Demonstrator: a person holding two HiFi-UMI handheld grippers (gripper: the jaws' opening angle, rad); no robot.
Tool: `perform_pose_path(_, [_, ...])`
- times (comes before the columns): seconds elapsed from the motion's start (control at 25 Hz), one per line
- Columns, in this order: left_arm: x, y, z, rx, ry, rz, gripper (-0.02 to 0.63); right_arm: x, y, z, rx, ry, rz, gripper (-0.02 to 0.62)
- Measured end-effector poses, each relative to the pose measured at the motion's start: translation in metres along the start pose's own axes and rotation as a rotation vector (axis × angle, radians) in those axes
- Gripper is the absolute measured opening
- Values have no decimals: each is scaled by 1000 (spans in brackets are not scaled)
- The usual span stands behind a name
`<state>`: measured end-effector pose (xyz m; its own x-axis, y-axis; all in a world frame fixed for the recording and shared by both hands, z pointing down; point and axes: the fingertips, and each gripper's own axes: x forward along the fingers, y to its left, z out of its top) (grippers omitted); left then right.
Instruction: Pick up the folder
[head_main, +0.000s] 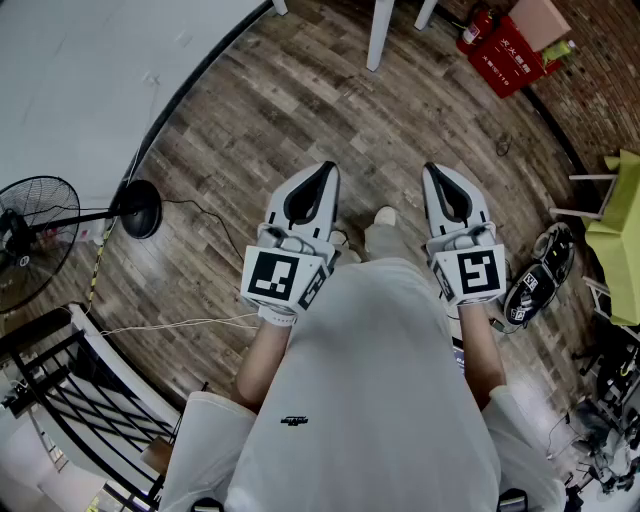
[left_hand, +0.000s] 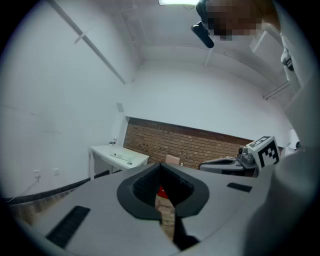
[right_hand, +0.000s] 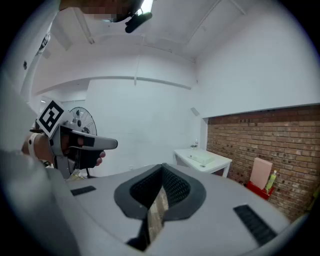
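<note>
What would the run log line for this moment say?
stage: pickup not started | left gripper: shut, empty | right gripper: shut, empty | folder: not in view | below: wooden floor

Claws: two in total, the left claw (head_main: 326, 170) and the right claw (head_main: 432, 170). Marker cubes (head_main: 283, 278): two, one fitted to each claw. Floor fan (head_main: 35, 238): one unit. White worktop (left_hand: 119, 156): one unit. Red crate (head_main: 508, 55): one unit. Pink board (right_hand: 261, 173): one unit. Green bottle (right_hand: 272, 180): one unit. Black wire rack (head_main: 60, 395): one unit. Forearms (head_main: 262, 360) in the head view: two.
</note>
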<state>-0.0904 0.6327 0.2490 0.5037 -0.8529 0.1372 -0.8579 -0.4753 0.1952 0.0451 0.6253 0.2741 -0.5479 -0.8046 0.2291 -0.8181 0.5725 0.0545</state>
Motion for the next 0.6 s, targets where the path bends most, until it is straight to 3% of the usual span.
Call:
perform_pose_path(0.44, [63, -25, -2, 20, 38, -7, 20, 8, -70, -11, 32, -10, -12, 3])
perform_pose_path(0.6, [96, -44, -1, 55, 60, -18, 20, 11, -104, -24, 99, -7, -13, 3])
